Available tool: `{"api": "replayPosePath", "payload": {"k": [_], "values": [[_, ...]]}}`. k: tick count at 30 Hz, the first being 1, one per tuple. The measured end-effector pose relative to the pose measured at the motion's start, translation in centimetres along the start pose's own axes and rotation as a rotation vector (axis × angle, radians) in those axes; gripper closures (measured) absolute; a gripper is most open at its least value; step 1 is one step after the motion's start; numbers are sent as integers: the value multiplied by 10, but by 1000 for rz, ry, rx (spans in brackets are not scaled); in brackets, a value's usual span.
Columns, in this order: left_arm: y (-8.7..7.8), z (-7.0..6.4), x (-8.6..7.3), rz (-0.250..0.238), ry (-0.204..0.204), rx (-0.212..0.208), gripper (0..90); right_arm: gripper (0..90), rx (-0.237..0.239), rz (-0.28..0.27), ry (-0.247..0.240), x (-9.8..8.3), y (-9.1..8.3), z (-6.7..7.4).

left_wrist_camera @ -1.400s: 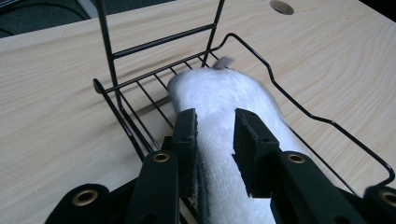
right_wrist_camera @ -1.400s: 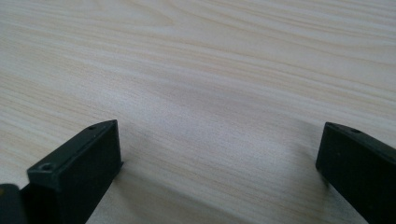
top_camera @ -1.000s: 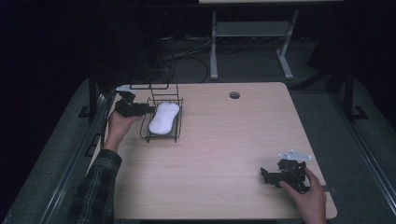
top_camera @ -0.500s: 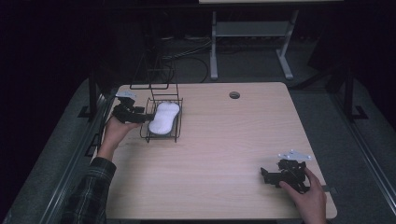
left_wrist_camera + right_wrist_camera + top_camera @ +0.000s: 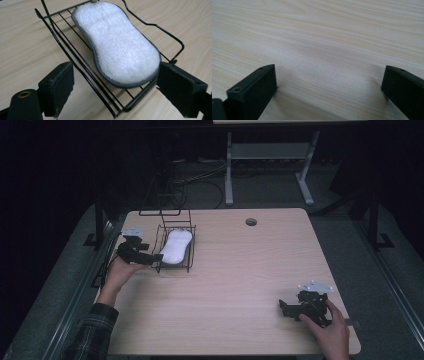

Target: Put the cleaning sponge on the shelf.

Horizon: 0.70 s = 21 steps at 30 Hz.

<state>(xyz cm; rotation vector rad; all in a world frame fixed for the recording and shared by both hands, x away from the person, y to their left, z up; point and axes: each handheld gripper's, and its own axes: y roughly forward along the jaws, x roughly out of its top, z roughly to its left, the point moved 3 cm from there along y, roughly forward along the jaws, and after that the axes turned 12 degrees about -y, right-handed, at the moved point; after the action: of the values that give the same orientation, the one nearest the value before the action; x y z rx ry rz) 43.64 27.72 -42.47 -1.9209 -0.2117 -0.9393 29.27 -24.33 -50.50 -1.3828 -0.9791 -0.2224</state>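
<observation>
Nearest the person, at the lower right of the high view, the right hand [image 5: 331, 332] rests on the pale wood surface [image 5: 240, 285] and holds the right tool [image 5: 286, 307] low over it, pointing toward the middle. In the right gripper view its two black jaws stand wide apart with only bare wood grain between them, gripping nothing.

At the lower left, a plaid sleeve [image 5: 92, 332] leads up to the left hand [image 5: 119, 272], which holds the left tool [image 5: 156, 261] near the surface's left edge, its tips just at the near left corner of a black wire rack [image 5: 189, 251]. The jaws of this tool have just been opening and now stand wide apart. In the left gripper view they frame the rack's near end without pressing on it; the right jaw sits just beside the wire rim, and whether it touches the wire cannot be told.

The white sponge pad [image 5: 117, 47], fluffy with a grey border and a waisted outline, lies flat inside the wire rack [image 5: 75, 61], filling most of its floor, lengthwise from the near end to the far end. The rack itself stands on the surface.

Farther off, a round cable hole [image 5: 251, 222] sits near the surface's far edge, well apart from the rack. Beyond the surface, a white frame [image 5: 270, 155] stands on the dark floor.
</observation>
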Motion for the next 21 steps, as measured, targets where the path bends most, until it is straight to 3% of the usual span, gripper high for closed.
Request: {"api": "replayPosePath", "payload": {"k": [21], "values": [[-22,-41,-56,22,75,-2,141,0,0,0,0,0,0,0]]}}
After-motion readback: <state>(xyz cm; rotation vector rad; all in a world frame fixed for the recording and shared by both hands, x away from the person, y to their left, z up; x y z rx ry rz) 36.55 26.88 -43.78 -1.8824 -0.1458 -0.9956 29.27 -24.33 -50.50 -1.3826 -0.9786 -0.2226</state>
